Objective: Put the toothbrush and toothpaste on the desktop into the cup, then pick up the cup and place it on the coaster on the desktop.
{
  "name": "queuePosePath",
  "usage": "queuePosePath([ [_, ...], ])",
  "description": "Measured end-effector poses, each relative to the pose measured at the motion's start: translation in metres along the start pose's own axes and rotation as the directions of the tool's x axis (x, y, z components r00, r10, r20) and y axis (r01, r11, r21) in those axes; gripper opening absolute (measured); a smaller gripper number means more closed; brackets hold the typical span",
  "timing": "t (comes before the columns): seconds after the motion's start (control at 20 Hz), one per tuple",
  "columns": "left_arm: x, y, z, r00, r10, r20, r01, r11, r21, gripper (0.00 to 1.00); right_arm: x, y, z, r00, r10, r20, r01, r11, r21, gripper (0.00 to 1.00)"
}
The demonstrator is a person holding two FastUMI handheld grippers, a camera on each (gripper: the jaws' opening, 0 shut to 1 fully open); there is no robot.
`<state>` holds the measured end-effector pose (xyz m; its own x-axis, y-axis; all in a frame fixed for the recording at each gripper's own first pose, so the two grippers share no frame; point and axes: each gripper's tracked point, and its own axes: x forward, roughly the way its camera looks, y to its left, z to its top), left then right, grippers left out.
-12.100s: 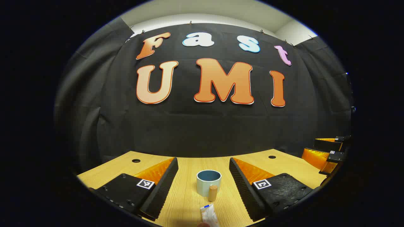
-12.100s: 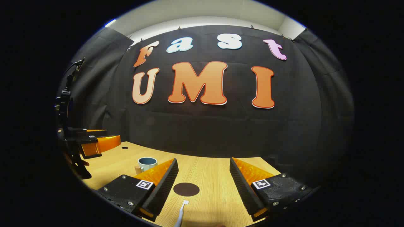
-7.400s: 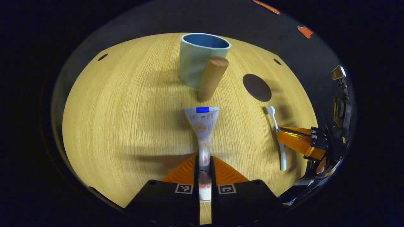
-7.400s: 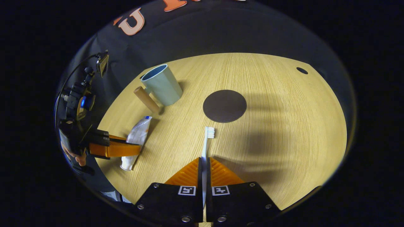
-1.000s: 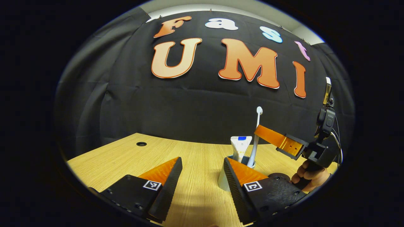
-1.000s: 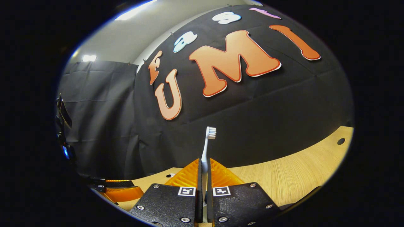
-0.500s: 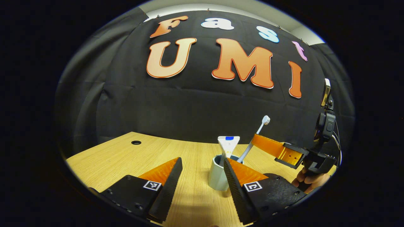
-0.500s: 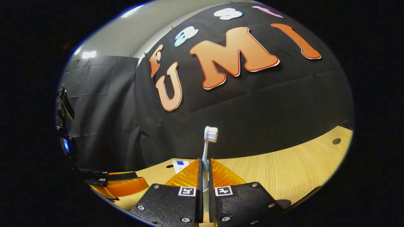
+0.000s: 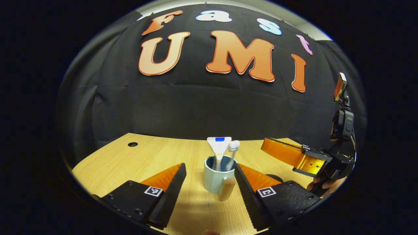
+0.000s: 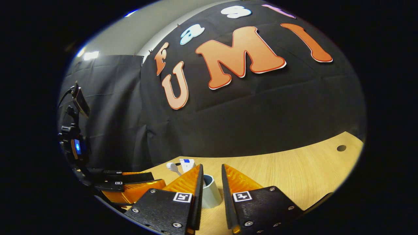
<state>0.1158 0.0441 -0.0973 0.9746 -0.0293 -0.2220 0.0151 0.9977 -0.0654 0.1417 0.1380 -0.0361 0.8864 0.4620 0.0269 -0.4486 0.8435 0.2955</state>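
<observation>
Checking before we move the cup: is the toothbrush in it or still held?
In the cup. The toothbrush leans inside beside the toothpaste, and the right gripper has its jaws parted, off it.

The left gripper [image 9: 209,189] has 2 wedge-shaped fingers [image 9: 163,178], orange and ribbed on the outer faces, lined with black grooved pads, on black blocks with small screws and 1 square black-and-white marker each. The right gripper [image 10: 212,192] is built alike, with silver screws. Seen from the left gripper view, a hand [image 9: 321,186] grips a black handle under a camera mount with cables.
</observation>
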Motion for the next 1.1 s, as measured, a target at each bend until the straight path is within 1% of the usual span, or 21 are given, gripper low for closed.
queuePosePath([
  [0.05, 0.001, -0.004, 0.001, 1.0, -0.006, -0.019, 0.006, 1.0, 0.0, 0.92, -0.007, -0.002, 0.003, 1.0, 0.0, -0.004, 0.0, 1.0, -0.015, 0.39],
  [0.1, 0.002, -0.009, -0.001, 0.999, -0.014, -0.045, 0.014, 1.0, 0.007, 0.95, -0.013, -0.004, 0.006, 1.0, -0.002, -0.008, 0.002, 1.0, -0.03, 0.44],
  [0.15, 0.004, -0.011, 0.0, 0.998, -0.013, -0.069, 0.014, 1.0, 0.016, 0.96, -0.02, -0.008, 0.01, 1.0, -0.009, -0.004, 0.008, 0.999, -0.045, 0.49],
  [0.2, 0.005, -0.014, 0.0, 0.995, -0.021, -0.1, 0.023, 0.999, 0.025, 0.96, -0.028, -0.011, 0.016, 1.0, -0.015, 0.007, 0.016, 0.998, -0.06, 0.51],
  [0.25, 0.007, -0.018, 0.0, 0.991, -0.032, -0.133, 0.035, 0.999, 0.024, 0.96, -0.035, -0.015, 0.022, 1.0, -0.024, 0.019, 0.025, 0.997, -0.075, 0.58],
  [0.3, 0.007, -0.023, -0.003, 0.985, -0.044, -0.167, 0.048, 0.999, 0.022, 0.96, -0.043, -0.018, 0.029, 0.999, -0.03, 0.033, 0.033, 0.996, -0.088, 0.61],
  [0.35, 0.009, -0.025, -0.005, 0.977, -0.049, -0.207, 0.055, 0.998, 0.02, 0.96, -0.049, -0.021, 0.034, 0.998, -0.038, 0.047, 0.042, 0.994, -0.099, 0.68],
  [0.4, 0.009, -0.03, -0.009, 0.969, -0.059, -0.238, 0.065, 0.998, 0.016, 0.96, -0.057, -0.024, 0.039, 0.997, -0.043, 0.061, 0.05, 0.993, -0.109, 0.71],
  [0.45, 0.011, -0.032, -0.014, 0.959, -0.066, -0.276, 0.071, 0.997, 0.01, 0.96, -0.064, -0.028, 0.044, 0.996, -0.049, 0.072, 0.057, 0.991, -0.122, 0.78],
  [0.55, 0.014, -0.035, -0.022, 0.939, -0.058, -0.34, 0.07, 0.997, 0.023, 0.96, -0.08, -0.034, 0.051, 0.994, -0.059, 0.087, 0.072, 0.986, -0.153, 0.85],
  [0.6, 0.017, -0.036, -0.027, 0.928, -0.049, -0.368, 0.067, 0.997, 0.036, 0.96, -0.086, -0.036, 0.055, 0.994, -0.062, 0.095, 0.077, 0.982, -0.171, 0.87],
  [0.65, 0.021, -0.039, -0.029, 0.917, -0.05, -0.396, 0.075, 0.996, 0.047, 0.96, -0.093, -0.04, 0.058, 0.992, -0.066, 0.104, 0.084, 0.979, -0.184, 0.9],
  [0.7, 0.023, -0.042, -0.035, 0.903, -0.054, -0.426, 0.086, 0.995, 0.056, 0.96, -0.101, -0.042, 0.061, 0.991, -0.067, 0.112, 0.088, 0.977, -0.195, 0.92],
  [0.8, 0.03, -0.044, -0.045, 0.868, -0.041, -0.495, 0.091, 0.993, 0.077, 0.96, -0.114, -0.05, 0.063, 0.99, -0.075, 0.115, 0.098, 0.974, -0.207, 0.94],
  [0.85, 0.034, -0.044, -0.047, 0.85, -0.038, -0.526, 0.092, 0.993, 0.078, 0.96, -0.121, -0.053, 0.062, 0.99, -0.079, 0.113, 0.102, 0.972, -0.211, 1.0],
  [0.9, 0.034, -0.043, -0.05, 0.833, -0.029, -0.553, 0.082, 0.994, 0.072, 0.96, -0.128, -0.058, 0.063, 0.99, -0.087, 0.113, 0.109, 0.971, -0.213, 0.94],
  [1.0, 0.038, -0.042, -0.056, 0.797, -0.019, -0.604, 0.074, 0.995, 0.067, 0.96, -0.139, -0.067, 0.064, 0.987, -0.101, 0.122, 0.125, 0.968, -0.215, 0.94],
  [1.05, 0.039, -0.041, -0.059, 0.774, -0.007, -0.633, 0.075, 0.994, 0.081, 0.97, -0.144, -0.071, 0.064, 0.986, -0.109, 0.123, 0.133, 0.968, -0.214, 0.94],
  [1.1, 0.042, -0.039, -0.063, 0.757, 0.013, -0.653, 0.068, 0.993, 0.099, 0.96, -0.147, -0.076, 0.063, 0.986, -0.118, 0.119, 0.141, 0.968, -0.209, 0.94],
])
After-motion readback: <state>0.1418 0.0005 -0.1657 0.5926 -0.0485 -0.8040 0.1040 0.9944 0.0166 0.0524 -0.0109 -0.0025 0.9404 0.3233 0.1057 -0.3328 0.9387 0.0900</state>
